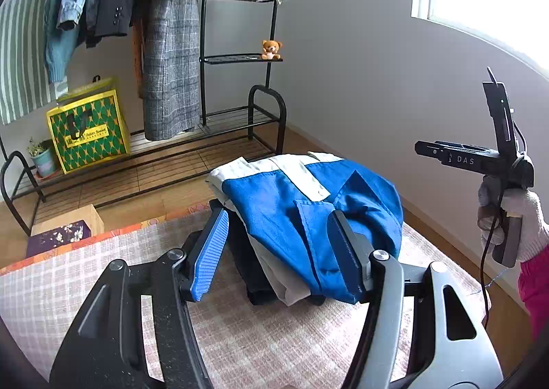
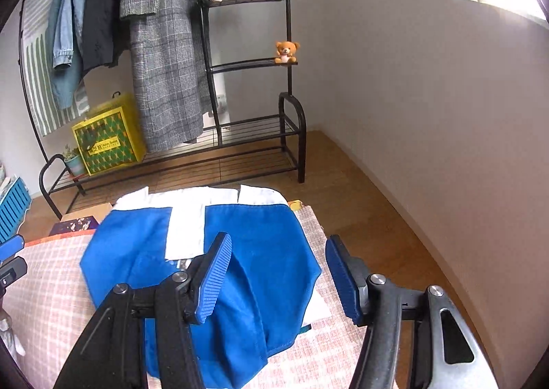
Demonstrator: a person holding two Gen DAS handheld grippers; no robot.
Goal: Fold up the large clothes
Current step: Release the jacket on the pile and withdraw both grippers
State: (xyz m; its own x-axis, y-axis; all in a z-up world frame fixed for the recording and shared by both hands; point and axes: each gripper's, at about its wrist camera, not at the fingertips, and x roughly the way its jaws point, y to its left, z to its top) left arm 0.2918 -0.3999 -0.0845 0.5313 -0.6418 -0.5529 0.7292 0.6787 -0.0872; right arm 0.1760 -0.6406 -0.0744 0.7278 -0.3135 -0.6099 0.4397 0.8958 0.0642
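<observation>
Both the left gripper (image 1: 278, 255) and right gripper (image 2: 278, 281) hover, jaws open (nothing gripped), above the folded blue-and-white garment (image 2: 247, 238).

Between the ribbed blue rubbery pads (image 1: 210, 255) of the left gripper (image 1: 278, 251) lies a folded garment (image 1: 308, 217) of matt woven cloth, blue with off-white panels, its seams stitched. The fingers' arms are matt black plastic with small shiny metal pivot pins. Under the fingers spreads a checked table cover (image 2: 51, 303), coarse-woven in pink and white. The right gripper (image 2: 279, 277) has the same ribbed blue pads (image 2: 212, 281) on black plastic. Beyond the fingertips stands a clothes rack (image 2: 291, 135) of semi-gloss black metal tube and wire, with a plush teddy bear (image 2: 287, 52), a woolly grey plaid coat (image 2: 164, 56) and a glossy yellow-green bag (image 1: 87, 130). The floor (image 2: 360, 200) is smooth wood.
</observation>
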